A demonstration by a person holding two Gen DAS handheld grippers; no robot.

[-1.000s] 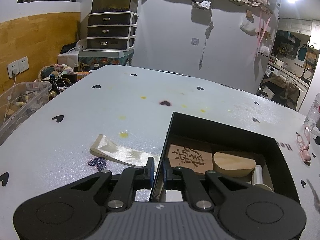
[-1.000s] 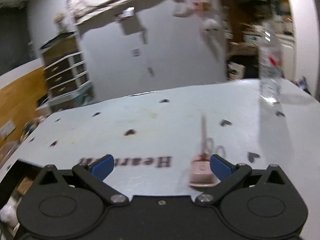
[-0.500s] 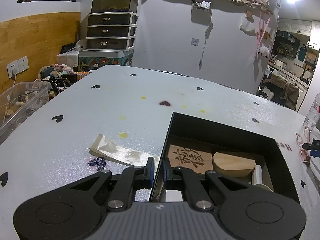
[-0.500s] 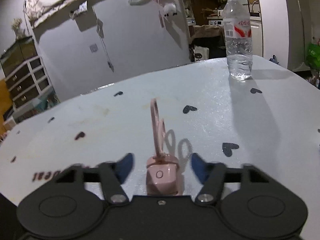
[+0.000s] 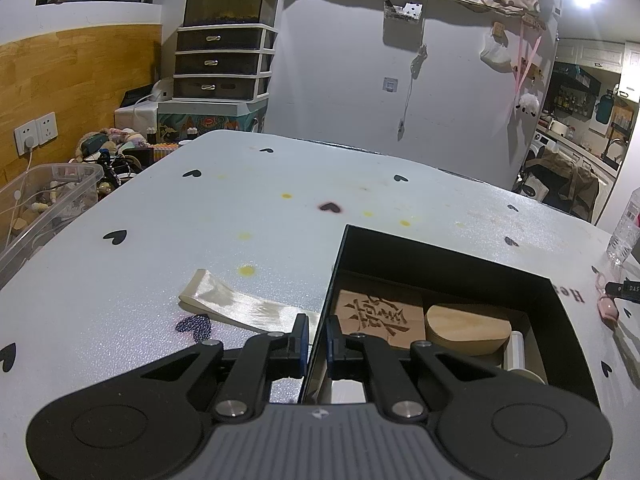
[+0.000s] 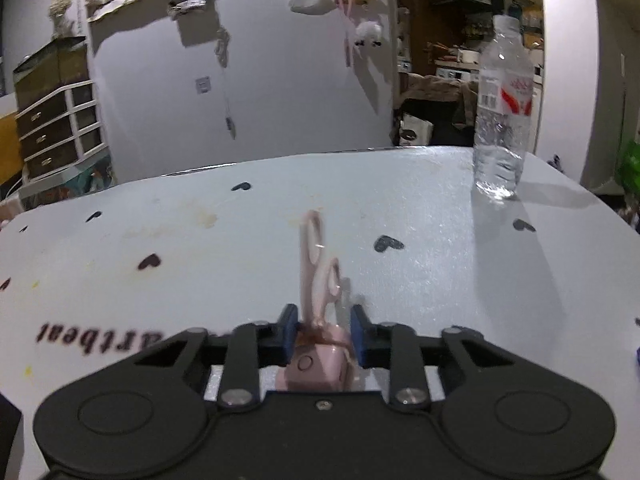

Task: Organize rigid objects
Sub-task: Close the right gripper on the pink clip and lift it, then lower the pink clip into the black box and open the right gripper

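A black box (image 5: 440, 256) lies on the white table and holds a carved wooden block (image 5: 380, 316), an oval wooden piece (image 5: 466, 328) and a white spool (image 5: 520, 352). My left gripper (image 5: 316, 332) is shut on the box's left wall. Pink scissors (image 6: 316, 280) rest on the table right of the box, handle loops pointing away. The jaws of my right gripper (image 6: 324, 336) are closing, and the blue pads press the scissors' pink body from both sides. In the left wrist view the scissors (image 5: 606, 306) show at the right edge.
A folded satin ribbon strip (image 5: 240, 304) lies left of the box. A clear water bottle (image 6: 502, 120) stands far right on the table. Off the table's left edge sit a clear plastic bin (image 5: 44, 200) and a drawer unit (image 5: 224, 64).
My right gripper moved forward and down onto the pink scissors, and its jaws went from wide open to closed on them. The left gripper and the box stayed put.
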